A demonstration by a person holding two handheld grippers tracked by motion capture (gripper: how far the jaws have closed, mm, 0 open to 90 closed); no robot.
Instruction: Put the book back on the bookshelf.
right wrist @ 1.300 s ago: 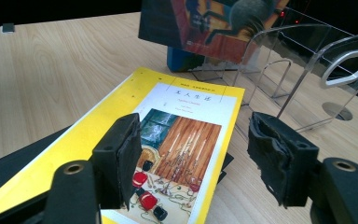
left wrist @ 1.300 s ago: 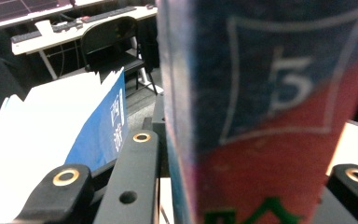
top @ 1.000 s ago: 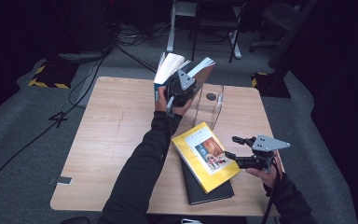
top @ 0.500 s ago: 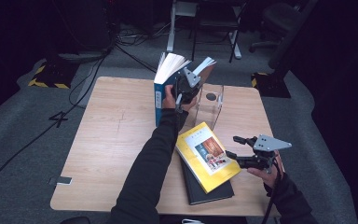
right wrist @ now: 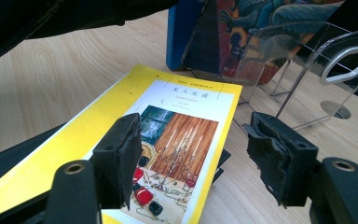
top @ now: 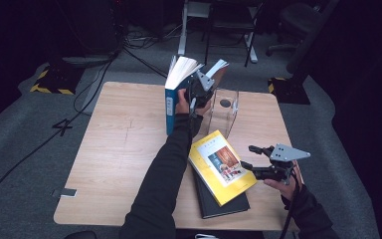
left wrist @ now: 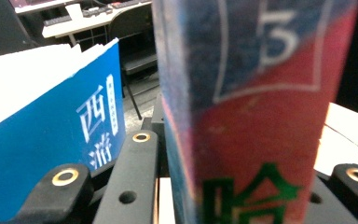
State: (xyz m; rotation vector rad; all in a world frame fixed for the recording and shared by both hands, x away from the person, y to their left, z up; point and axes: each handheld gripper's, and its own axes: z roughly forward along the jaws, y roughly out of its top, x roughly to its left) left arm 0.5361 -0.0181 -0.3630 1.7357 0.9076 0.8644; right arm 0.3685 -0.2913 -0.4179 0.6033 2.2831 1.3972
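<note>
The left tongs (top: 199, 89) grip a red-and-blue book (left wrist: 256, 107) upright beside the blue book (top: 170, 107) at the clear stand (top: 222, 112) — its cover blurred, title cut off. The right tongs (right wrist: 191, 158) gape empty over the yellow book (top: 221, 167) — black book (top: 219, 204) mostly hidden.

Red and blue book (left wrist: 261, 107): cover blurred in the left gripper view, top and bottom cut by the frame edges. Black book (top: 224, 201) mostly hidden under the yellow book (top: 222, 166). Left claw (top: 199, 89): its tips hidden behind its body in the high view. Yellow book's near corner cut off in the right gripper view.
</note>
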